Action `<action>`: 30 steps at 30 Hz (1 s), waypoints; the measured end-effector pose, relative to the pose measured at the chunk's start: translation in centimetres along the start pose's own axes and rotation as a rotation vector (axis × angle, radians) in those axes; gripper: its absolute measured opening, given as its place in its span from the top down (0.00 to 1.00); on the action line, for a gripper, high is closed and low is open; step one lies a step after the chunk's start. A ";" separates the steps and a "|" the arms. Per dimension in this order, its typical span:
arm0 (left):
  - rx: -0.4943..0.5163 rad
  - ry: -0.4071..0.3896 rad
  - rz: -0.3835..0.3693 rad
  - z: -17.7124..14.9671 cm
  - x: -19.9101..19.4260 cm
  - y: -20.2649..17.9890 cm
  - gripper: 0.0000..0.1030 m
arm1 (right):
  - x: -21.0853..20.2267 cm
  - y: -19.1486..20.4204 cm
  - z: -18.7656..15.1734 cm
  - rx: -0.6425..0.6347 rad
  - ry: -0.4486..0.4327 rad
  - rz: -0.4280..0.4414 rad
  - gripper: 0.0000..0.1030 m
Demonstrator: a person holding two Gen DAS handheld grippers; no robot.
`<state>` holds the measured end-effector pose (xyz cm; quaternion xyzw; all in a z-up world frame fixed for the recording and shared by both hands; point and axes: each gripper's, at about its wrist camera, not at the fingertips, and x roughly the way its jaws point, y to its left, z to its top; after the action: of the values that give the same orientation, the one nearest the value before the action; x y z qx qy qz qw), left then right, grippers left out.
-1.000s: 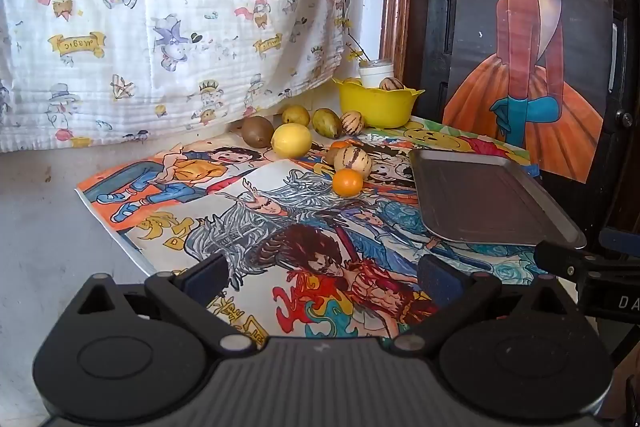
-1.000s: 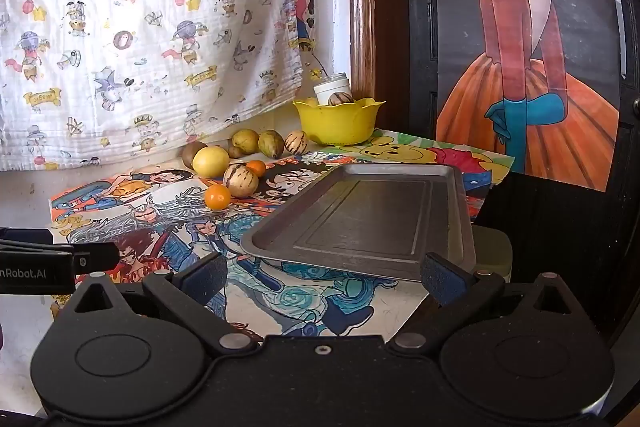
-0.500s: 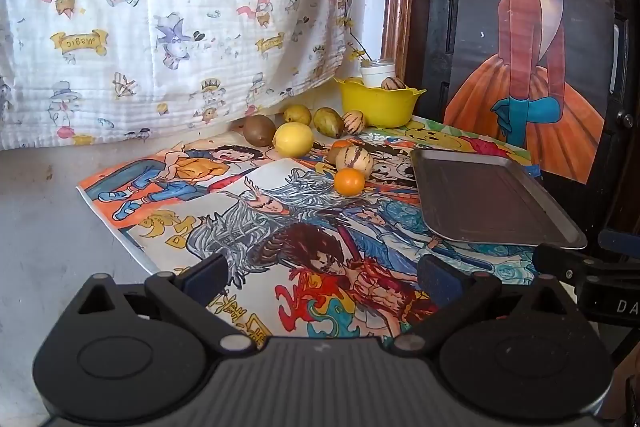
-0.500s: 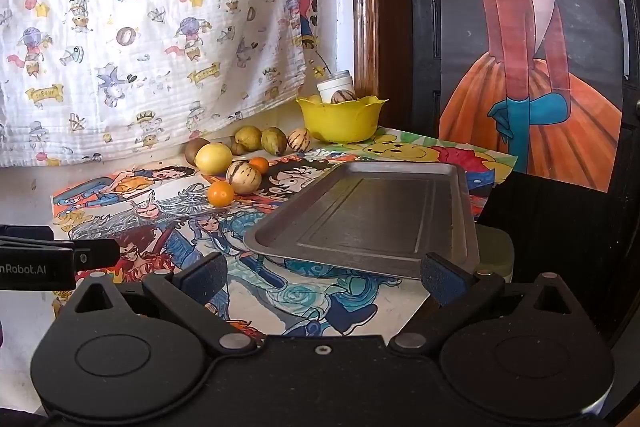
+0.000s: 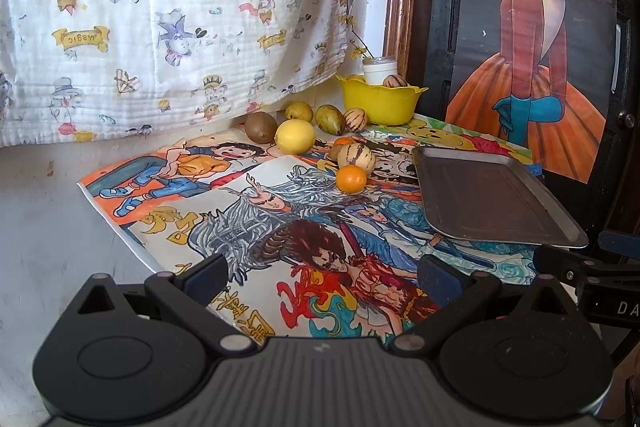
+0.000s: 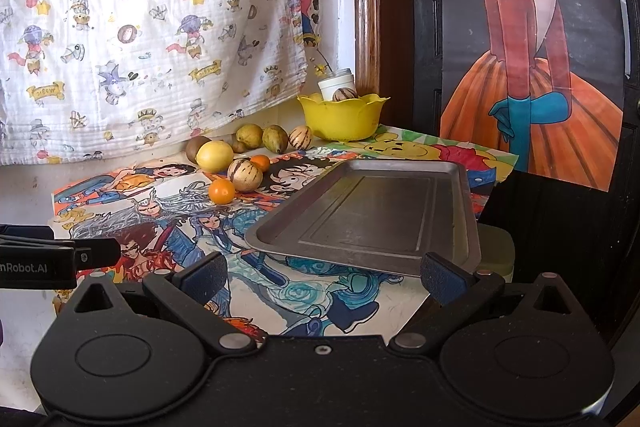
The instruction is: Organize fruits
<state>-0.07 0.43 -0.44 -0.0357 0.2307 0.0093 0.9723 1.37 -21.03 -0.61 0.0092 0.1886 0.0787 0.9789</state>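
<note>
Several fruits lie at the far side of a cartoon-printed mat: a small orange point(image 5: 351, 178) point(image 6: 221, 191), a striped melon point(image 5: 356, 157) point(image 6: 245, 174), a lemon point(image 5: 295, 136) point(image 6: 214, 155) and a brown kiwi point(image 5: 261, 127). A bare metal tray point(image 5: 488, 201) point(image 6: 372, 213) rests on the mat's right side. The yellow bowl point(image 5: 380, 103) point(image 6: 343, 117) at the back holds another striped fruit. My left gripper point(image 5: 323, 273) is open above the mat's near part. My right gripper point(image 6: 324, 273) is open just before the tray's near edge. Neither holds anything.
A white jar point(image 5: 380, 69) stands behind the bowl. A printed cloth point(image 5: 160, 19) hangs over the back wall, and a wooden frame and a dark door with a poster point(image 5: 532, 39) close off the right. The mat's left edge meets bare grey surface point(image 5: 48, 211).
Both grippers have crept slightly forward toward the fruit and tray. Their fingers stayed open and no fruit has moved.
</note>
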 end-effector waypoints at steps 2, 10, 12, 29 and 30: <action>0.000 0.000 0.000 0.0 0.0 0.0 0.00 | 0.0 0.0 0.0 0.000 0.001 0.000 0.01; -0.002 0.002 -0.001 0.0 0.0 0.0 0.00 | 0.0 0.1 0.0 -0.001 0.002 0.000 0.01; -0.002 0.002 0.000 0.0 0.0 0.0 0.00 | 0.0 0.1 -0.1 -0.001 0.002 -0.001 0.01; -0.004 0.005 -0.001 -0.1 0.0 -0.1 0.00 | -0.1 0.2 -0.1 -0.006 0.011 0.003 0.01; -0.004 0.005 -0.001 -0.1 0.0 -0.1 0.00 | 0.0 0.3 0.0 -0.008 0.011 0.004 0.01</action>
<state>-0.14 0.32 -0.51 -0.0378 0.2333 0.0092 0.9716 1.33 -20.70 -0.65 0.0054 0.1936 0.0811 0.9777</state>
